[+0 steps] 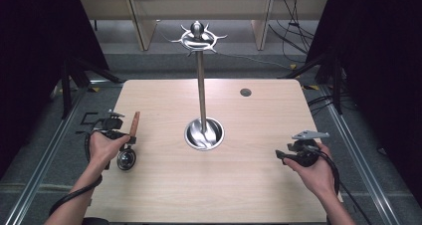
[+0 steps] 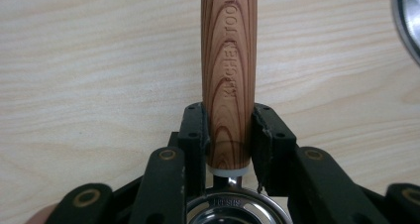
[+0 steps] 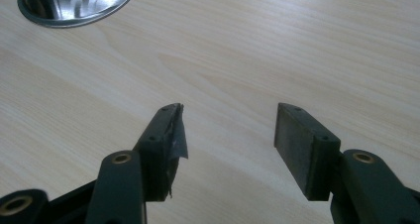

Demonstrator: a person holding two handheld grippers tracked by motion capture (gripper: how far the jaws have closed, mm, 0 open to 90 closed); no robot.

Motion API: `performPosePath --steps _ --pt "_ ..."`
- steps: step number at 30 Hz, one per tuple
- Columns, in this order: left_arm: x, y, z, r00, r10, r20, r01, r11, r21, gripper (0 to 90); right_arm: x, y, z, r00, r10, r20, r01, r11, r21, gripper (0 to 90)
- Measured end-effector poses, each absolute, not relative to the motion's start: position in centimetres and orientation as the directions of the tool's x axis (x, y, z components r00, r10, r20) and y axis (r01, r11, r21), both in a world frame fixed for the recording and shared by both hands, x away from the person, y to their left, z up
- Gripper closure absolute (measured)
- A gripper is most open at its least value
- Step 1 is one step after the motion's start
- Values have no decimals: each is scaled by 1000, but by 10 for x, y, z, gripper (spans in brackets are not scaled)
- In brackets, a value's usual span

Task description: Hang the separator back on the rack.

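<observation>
Currently the left gripper (image 2: 229, 135) fingers clamp the utensil (image 1: 130, 141) by its smooth, rigid wooden handle (image 2: 229, 75) over the tabletop (image 1: 259, 185) left side; the steel head makes it bottom-heavy. The right gripper (image 3: 228, 135) fingers stand open.

Raised lettering runs lengthwise along the wooden handle (image 2: 229, 80), reading "KITCHEN TOO", with its last letters cut off at the top edge of the left gripper view. Just below the handle's lower end, on the metal rim (image 2: 233, 205) of the same utensil, sits a small stamped mark, too small and blurred to read.
</observation>
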State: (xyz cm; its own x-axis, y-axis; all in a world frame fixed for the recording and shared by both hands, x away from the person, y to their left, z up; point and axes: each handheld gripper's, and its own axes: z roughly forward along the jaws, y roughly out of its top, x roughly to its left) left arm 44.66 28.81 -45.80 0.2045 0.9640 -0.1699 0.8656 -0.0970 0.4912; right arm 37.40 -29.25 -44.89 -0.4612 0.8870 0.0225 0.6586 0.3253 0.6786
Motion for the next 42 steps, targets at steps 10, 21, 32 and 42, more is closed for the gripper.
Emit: performPosePath --steps 10,21,32,42 --pt "413 293 -443 264 947 -184 755 -84 650 684 373 -290 -447 -445 894 47 675 301 674 450" --pt "386 283 -426 324 934 -149 634 -97 767 684 373 -291 -446 -445 894 47 674 300 675 450" --pt "374 271 -409 365 920 -145 540 -83 837 684 373 -291 -446 -448 893 40 668 305 678 450" --pt "369 261 -398 400 908 -126 489 -95 867 683 373 -291 -446 -451 891 39 663 306 683 450"
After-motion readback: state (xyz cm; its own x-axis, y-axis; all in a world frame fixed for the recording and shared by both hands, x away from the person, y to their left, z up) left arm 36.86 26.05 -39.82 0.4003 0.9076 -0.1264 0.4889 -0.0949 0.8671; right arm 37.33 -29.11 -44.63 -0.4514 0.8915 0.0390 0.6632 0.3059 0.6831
